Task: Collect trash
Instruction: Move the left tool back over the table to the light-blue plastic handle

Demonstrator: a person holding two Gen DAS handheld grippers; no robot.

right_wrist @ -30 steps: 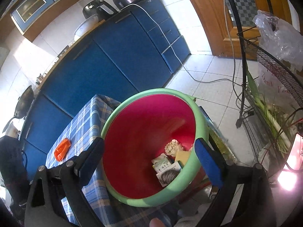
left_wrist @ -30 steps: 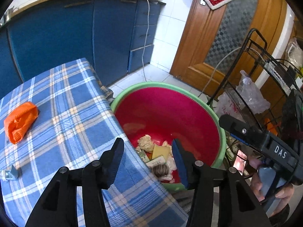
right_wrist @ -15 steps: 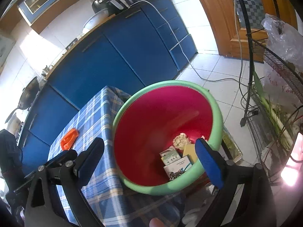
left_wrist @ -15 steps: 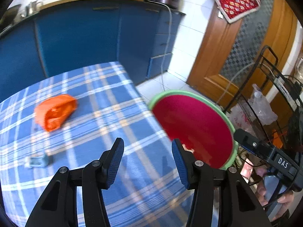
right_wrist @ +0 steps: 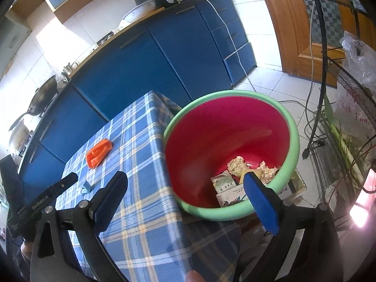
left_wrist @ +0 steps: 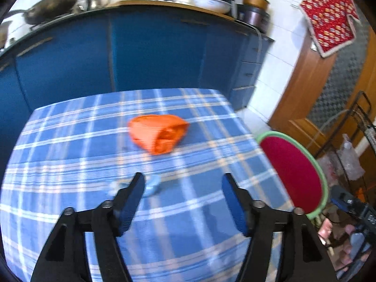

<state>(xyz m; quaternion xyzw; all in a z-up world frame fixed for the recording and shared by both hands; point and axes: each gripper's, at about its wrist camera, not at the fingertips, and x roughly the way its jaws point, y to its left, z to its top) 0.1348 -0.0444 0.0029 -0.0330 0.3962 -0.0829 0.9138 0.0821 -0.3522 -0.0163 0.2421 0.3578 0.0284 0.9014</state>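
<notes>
Over the table [left_wrist: 70, 155], the left gripper [left_wrist: 183, 188] had swung away from the bin [right_wrist: 291, 127], its empty jaws opening toward the orange wad [left_wrist: 159, 132] and a small pale scrap [left_wrist: 152, 185] near its left finger. Beside the bin, the right gripper [right_wrist: 185, 188] hung released, empty. Two pieces likely remained.

left tongs [left_wrist: 182, 185]: black arms, blue pads, silver screws | right tongs [right_wrist: 185, 185]: black arms, blue pads

A blue plaid table [left_wrist: 70, 155] bears an orange bag [left_wrist: 158, 132] and a small pale-blue item [left_wrist: 152, 185].
</notes>
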